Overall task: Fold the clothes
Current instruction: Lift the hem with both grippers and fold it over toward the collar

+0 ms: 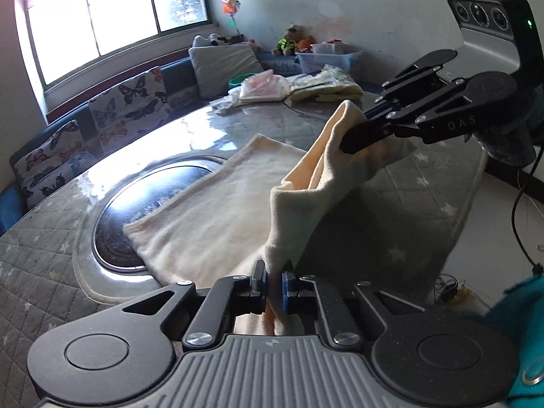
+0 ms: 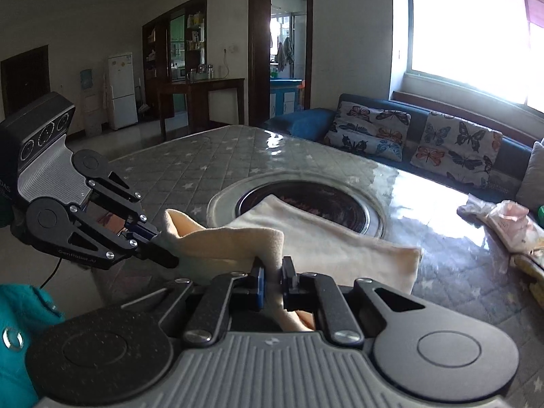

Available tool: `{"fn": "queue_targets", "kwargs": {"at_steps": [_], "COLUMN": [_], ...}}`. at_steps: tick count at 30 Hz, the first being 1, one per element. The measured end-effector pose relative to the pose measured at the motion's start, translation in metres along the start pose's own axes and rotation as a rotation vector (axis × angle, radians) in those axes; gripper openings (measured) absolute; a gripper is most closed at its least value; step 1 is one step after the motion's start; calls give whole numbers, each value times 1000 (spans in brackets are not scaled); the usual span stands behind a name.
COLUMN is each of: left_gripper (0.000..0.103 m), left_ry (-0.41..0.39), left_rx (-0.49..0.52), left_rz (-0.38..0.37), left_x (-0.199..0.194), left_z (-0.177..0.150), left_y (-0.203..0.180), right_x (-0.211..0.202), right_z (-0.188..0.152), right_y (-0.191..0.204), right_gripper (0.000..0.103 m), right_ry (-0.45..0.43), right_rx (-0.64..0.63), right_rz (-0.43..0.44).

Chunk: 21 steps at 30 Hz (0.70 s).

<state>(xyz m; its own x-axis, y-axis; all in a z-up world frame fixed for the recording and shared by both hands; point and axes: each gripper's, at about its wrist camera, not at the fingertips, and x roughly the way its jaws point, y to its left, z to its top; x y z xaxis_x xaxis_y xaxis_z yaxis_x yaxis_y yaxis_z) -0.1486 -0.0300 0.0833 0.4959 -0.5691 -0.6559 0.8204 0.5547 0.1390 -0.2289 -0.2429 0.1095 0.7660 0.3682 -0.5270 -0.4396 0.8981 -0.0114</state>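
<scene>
Both grippers are clamped on the near edge of a cream cloth (image 1: 217,204): the left gripper (image 1: 273,285) pinches one corner, the right gripper (image 2: 272,284) pinches the other, and the edge is lifted between them while the rest lies flat on the table (image 2: 190,166). This table has a grey quilted cover with stars, and the cloth partly covers a round dark burner (image 2: 326,200) in its middle. Behind stands a blue sofa with butterfly cushions (image 2: 455,146). Further along the table lie other folded clothes (image 1: 326,88) and a pink bundle (image 1: 261,85).
</scene>
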Motion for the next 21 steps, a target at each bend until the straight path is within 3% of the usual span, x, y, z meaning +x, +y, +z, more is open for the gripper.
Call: {"fn": "queue_targets", "kwargs": {"at_steps": [3,7,13,21], "left_gripper": [9,9,9,13], "left_ry": [5,11,63,161], "left_rx": [-8,0,-38,-128], "left_rz": [-8,37,100,161], "left_x": [-2,18,72,148], "left_z": [6,29,52,50], "left_y": [7,32,73,114], "right_x": [16,45,104,185], "right_z": [20,44,68,58], "right_y": [-12,-33,-63,-92], "right_gripper": [8,8,8,10], "right_ry": [-6,0,21,92], "right_rx": [-27,-61,-73,-25], "right_rz": [-13,-33,-67,-123]}}
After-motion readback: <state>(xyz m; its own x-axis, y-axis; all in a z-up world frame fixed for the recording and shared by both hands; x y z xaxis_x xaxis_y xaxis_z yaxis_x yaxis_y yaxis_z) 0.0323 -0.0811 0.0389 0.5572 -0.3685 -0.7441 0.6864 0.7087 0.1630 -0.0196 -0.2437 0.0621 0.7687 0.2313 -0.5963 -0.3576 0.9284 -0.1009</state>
